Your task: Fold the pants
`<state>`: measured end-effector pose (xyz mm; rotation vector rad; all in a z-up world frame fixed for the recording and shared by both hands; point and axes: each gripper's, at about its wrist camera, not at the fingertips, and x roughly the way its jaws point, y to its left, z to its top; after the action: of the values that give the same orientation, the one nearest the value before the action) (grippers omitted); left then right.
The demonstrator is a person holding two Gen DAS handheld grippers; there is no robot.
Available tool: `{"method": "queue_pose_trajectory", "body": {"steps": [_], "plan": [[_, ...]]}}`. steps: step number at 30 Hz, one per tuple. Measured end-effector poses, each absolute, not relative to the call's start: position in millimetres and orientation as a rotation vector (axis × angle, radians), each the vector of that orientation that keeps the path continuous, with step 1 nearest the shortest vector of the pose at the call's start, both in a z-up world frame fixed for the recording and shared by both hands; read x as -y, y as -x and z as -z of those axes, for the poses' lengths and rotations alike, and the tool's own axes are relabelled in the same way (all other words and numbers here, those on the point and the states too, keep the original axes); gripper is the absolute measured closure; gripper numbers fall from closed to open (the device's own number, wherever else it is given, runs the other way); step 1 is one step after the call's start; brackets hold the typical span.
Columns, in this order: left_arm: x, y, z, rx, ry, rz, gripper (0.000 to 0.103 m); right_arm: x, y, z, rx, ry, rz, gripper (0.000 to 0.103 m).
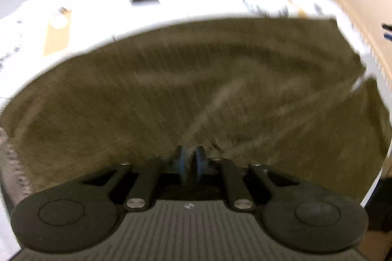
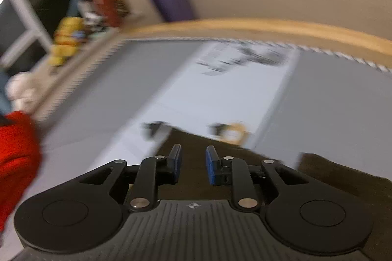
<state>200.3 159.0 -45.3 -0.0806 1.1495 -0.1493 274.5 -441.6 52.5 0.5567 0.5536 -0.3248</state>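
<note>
Olive-brown pants (image 1: 196, 89) lie spread over a white sheet (image 1: 98, 15) and fill most of the blurred left wrist view. My left gripper (image 1: 191, 159) is shut on a fold of the pants at their near edge, and creases fan out from the pinch. In the right wrist view my right gripper (image 2: 193, 164) is open and empty, its blue pads (image 2: 210, 165) apart, just above the dark edge of the pants (image 2: 196, 177).
The white sheet (image 2: 220, 94) with dark print lies on a grey surface (image 2: 338, 101) bounded by a wooden rail (image 2: 269, 28). A red cloth (image 2: 17, 158) lies at the left. A shelf with clutter (image 2: 68, 37) and a purple object (image 2: 172, 2) stand beyond.
</note>
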Motion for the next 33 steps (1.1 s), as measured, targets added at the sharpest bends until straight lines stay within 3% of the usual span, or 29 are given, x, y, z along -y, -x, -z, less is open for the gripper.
{"method": "queue_pose_trajectory", "body": {"steps": [4,6,8,15,22,26,28,30,33], "plan": [[-205,-193,23,-1.098,0.157,0.028,0.081,389,-243,-115,-0.527,-0.484,0.101,0.062],[-230,-184,16,-1.08,0.175,-0.032,0.068,358,-221,-136,-0.544,-0.404,0.002,0.061],[-265,-179,13,-1.068,0.19,-0.095,0.062,332,-196,-146,-0.569,-0.361,-0.096,0.058],[-372,-151,38,-1.1,0.4,-0.34,0.05,277,-155,-92,-0.65,-0.257,-0.175,0.054],[-383,-150,60,-1.104,0.455,-0.337,0.033,249,-176,-64,-0.696,-0.142,-0.187,0.055],[-369,-161,74,-1.143,0.415,-0.279,0.039,248,-184,-52,-0.742,-0.191,-0.194,0.055],[-359,-165,77,-1.144,0.328,-0.268,0.052,248,-186,-50,-0.749,-0.198,-0.197,0.055],[-355,-166,74,-1.138,0.3,-0.246,0.075,246,-189,-47,-0.748,-0.179,-0.201,0.055],[-363,-163,64,-1.129,0.323,-0.244,0.085,246,-190,-47,-0.753,-0.179,-0.203,0.055]]}}
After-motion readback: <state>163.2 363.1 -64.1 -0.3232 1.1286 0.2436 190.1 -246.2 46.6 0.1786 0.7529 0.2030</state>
